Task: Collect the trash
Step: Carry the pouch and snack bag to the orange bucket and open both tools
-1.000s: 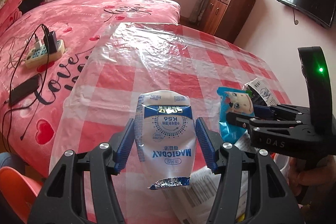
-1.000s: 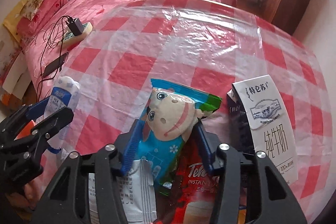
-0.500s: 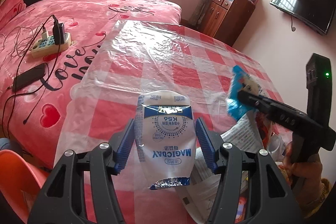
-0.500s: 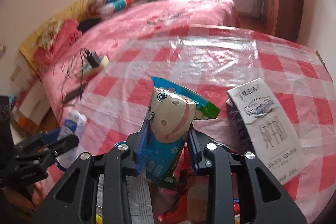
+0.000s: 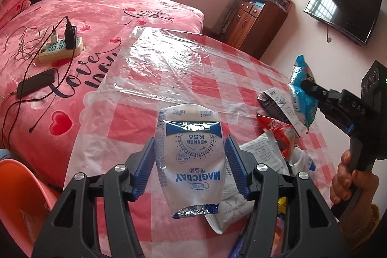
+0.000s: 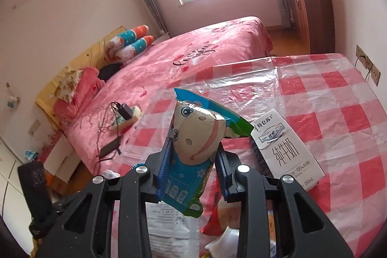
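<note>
Over the checked plastic table cover (image 5: 183, 79), beside the pink bed (image 5: 101, 16), both grippers carry litter. Left gripper (image 5: 191, 161) clamps a white milk pouch (image 5: 191, 154); right gripper (image 6: 193, 161) pinches a blue cartoon snack wrapper (image 6: 193, 137). Remaining trash pile (image 5: 273, 151) lies near the table edge. Risk, as judged: slick film could slide from either grip during carrying.

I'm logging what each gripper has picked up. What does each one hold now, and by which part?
The left gripper clamps the white milk pouch across its middle sides. The right gripper pinches the blue cartoon snack wrapper around its mid-lower part.
</note>
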The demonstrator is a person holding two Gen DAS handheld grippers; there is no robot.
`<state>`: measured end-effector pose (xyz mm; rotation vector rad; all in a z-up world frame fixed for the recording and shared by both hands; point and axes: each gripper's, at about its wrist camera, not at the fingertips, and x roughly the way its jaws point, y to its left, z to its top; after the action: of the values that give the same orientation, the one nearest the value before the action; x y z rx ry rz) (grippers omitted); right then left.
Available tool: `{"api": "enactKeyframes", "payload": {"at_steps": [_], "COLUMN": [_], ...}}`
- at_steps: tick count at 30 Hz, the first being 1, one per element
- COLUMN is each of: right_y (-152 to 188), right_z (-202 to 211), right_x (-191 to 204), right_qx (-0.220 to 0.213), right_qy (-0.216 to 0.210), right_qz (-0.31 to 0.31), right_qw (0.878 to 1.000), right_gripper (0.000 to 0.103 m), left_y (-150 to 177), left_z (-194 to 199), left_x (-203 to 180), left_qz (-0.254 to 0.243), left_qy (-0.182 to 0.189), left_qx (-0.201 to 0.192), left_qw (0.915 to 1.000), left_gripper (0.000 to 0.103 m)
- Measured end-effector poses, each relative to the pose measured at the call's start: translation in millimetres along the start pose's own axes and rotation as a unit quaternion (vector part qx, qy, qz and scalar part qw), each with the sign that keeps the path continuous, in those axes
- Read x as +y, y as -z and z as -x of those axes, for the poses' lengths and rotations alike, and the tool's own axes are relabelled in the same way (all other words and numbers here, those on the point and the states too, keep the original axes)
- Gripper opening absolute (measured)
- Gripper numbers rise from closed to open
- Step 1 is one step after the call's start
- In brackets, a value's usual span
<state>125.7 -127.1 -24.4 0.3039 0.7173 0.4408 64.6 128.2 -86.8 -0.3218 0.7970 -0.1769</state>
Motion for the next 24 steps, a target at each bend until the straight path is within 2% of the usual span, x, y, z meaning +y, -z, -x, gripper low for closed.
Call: {"api": "enactKeyframes", "payload": {"at_steps": [13,24], "right_y": [22.3,49.8], "right_z": [24.0,19.5], "right_x": [30.0,75.2], "right_qx": [0.004,0.037], "right_qy": [-0.010,-0.038], "right_qz": [0.021,0.061], "right_qw": [1.000,0.997], "right_gripper": [0.035,0.035], "left_y": [17.0,37.5], "left_z": [37.6,66.7], "left_x": [9.7,35.3], "left_qz": [0.002,0.021], "left_qy": [-0.004,-0.021], "left_qx": [-0.012,-0.020], "left_qw": [0.9999,0.9994], "left_gripper": [0.059,0.059]}}
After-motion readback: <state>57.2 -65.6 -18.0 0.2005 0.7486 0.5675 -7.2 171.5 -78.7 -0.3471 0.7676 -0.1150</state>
